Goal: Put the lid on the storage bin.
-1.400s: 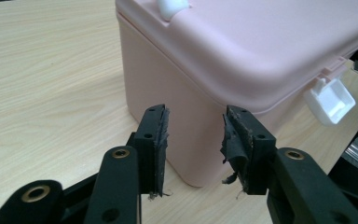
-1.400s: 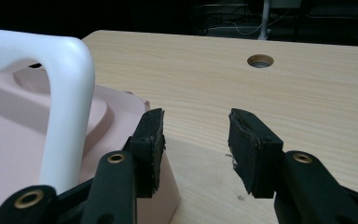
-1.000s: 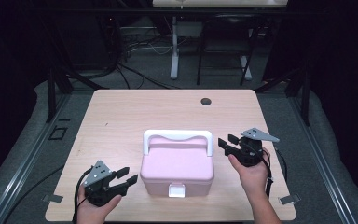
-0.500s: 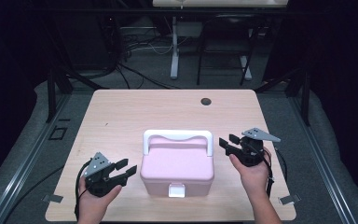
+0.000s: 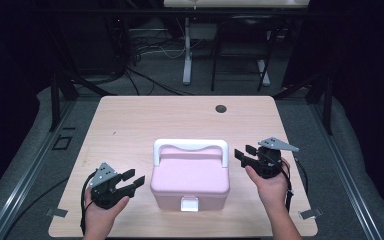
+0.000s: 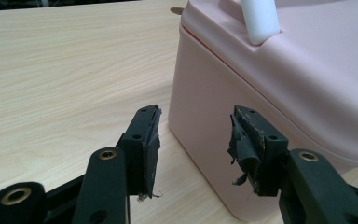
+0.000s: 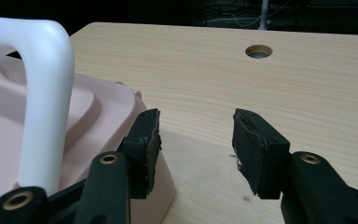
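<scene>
A pink plastic lidded box [image 5: 190,180] with a white arched carry handle [image 5: 190,148] sits near the front middle of the pale wooden worktop [image 5: 130,120], its white front latch [image 5: 189,204] facing the person. The left claw [image 5: 132,180] hovers just left of the box, jaws apart with nothing between them, having just been opening. The right claw [image 5: 243,154] waits just right of the box near the handle's end, its jaws likewise empty and just been opening. This looks like the approach step. Next, a claw likely must reach the latch or handle, lining its pads [image 6: 242,140] squarely before closing.
</scene>
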`<state>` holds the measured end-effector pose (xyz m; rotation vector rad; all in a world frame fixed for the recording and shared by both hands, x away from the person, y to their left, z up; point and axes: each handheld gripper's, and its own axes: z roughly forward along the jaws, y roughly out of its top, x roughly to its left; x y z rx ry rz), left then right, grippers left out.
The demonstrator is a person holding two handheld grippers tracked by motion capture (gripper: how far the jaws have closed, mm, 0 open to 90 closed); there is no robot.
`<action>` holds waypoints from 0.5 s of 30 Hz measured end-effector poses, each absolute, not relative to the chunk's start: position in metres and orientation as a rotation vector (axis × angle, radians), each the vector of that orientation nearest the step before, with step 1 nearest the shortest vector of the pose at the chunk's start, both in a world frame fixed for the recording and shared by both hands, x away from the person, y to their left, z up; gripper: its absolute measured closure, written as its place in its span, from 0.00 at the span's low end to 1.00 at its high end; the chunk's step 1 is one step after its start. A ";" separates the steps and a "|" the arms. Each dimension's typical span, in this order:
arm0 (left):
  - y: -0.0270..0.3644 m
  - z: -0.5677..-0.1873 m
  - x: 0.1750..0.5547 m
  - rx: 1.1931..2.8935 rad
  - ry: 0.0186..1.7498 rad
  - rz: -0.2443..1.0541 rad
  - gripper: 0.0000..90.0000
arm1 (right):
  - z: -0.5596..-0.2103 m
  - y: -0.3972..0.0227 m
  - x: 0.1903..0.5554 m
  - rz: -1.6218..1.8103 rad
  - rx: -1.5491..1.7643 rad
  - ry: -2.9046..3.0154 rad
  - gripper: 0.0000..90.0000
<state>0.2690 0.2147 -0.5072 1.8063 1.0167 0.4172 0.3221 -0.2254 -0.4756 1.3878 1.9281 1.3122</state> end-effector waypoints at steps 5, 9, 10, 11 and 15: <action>0.215 -0.513 0.267 1.827 1.011 0.405 0.57 | -0.477 -0.225 0.323 1.303 1.387 1.936 0.56; 0.215 -0.518 0.267 1.832 1.018 0.402 0.57 | -0.478 -0.224 0.323 1.299 1.390 1.940 0.56; 0.215 -0.519 0.266 1.835 1.021 0.403 0.57 | -0.478 -0.225 0.324 1.294 1.390 1.944 0.56; 0.215 -0.520 0.266 1.833 1.024 0.405 0.57 | -0.478 -0.225 0.324 1.295 1.388 1.945 0.56; 0.216 -0.526 0.267 1.835 1.036 0.400 0.56 | -0.480 -0.225 0.325 1.291 1.391 1.949 0.56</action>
